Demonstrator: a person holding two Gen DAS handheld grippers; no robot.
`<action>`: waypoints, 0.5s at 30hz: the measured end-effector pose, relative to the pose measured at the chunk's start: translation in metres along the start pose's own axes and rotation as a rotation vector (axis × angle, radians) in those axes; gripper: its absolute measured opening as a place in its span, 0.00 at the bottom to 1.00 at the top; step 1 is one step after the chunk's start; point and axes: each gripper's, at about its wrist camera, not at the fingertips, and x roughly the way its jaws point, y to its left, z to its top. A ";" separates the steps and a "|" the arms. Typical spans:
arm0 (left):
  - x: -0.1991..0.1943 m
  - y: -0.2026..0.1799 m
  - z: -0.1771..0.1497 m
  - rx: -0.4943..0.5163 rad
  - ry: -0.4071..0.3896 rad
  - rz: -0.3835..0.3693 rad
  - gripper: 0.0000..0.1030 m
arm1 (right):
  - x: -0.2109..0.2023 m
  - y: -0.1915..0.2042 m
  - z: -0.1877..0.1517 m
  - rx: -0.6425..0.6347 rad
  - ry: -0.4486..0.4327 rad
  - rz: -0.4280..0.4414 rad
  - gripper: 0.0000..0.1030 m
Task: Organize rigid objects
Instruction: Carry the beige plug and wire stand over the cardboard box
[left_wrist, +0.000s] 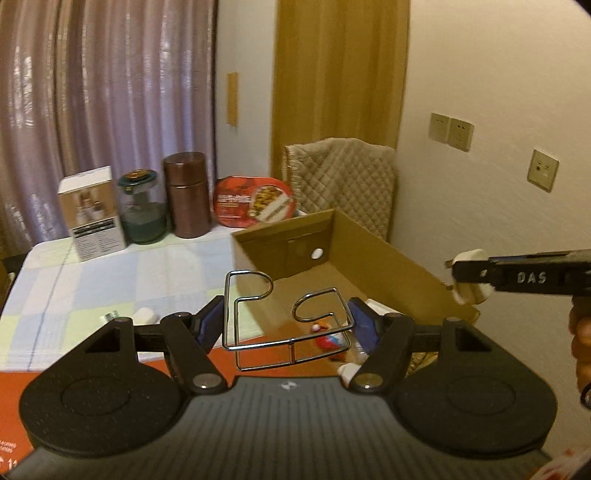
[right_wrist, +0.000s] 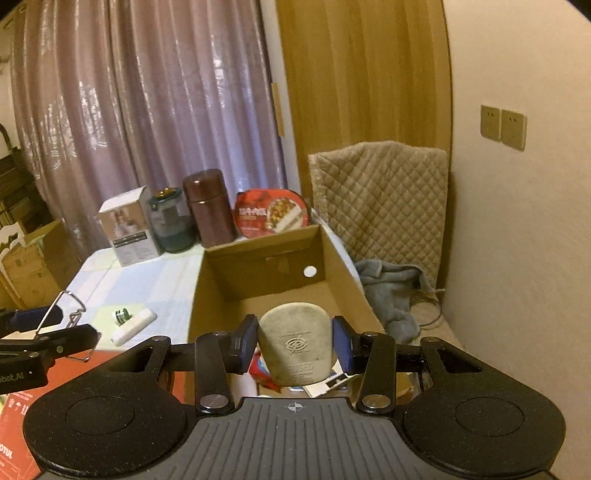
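Left gripper (left_wrist: 286, 321): jaws clamped on a bent chrome wire rack (left_wrist: 284, 325), held over the near left edge of the open brown cardboard box (left_wrist: 388, 254). Right gripper (right_wrist: 294, 345): jaws pinching a white fused plug adapter (right_wrist: 293, 343) by its flat sides, hovering above the box interior.

Suggest lowering the adapter into the bare far half of the box floor before letting go; a few items already lie at the near end. Bring the rack fully inside the walls, lay it flat, then release. One at a time, the grippers are near each other.

Rack: thin, shiny, two curled hooks, rigid. Adapter: scuffed, rounded top, embossed text.
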 end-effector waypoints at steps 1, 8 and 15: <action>0.005 -0.004 0.001 0.004 0.004 -0.006 0.65 | 0.000 -0.004 -0.002 0.006 0.003 0.002 0.39; 0.028 -0.028 0.008 0.034 0.029 -0.035 0.65 | 0.014 -0.020 -0.007 0.029 0.028 0.005 0.39; 0.047 -0.040 0.007 0.055 0.055 -0.057 0.65 | 0.025 -0.032 -0.007 0.041 0.041 0.003 0.39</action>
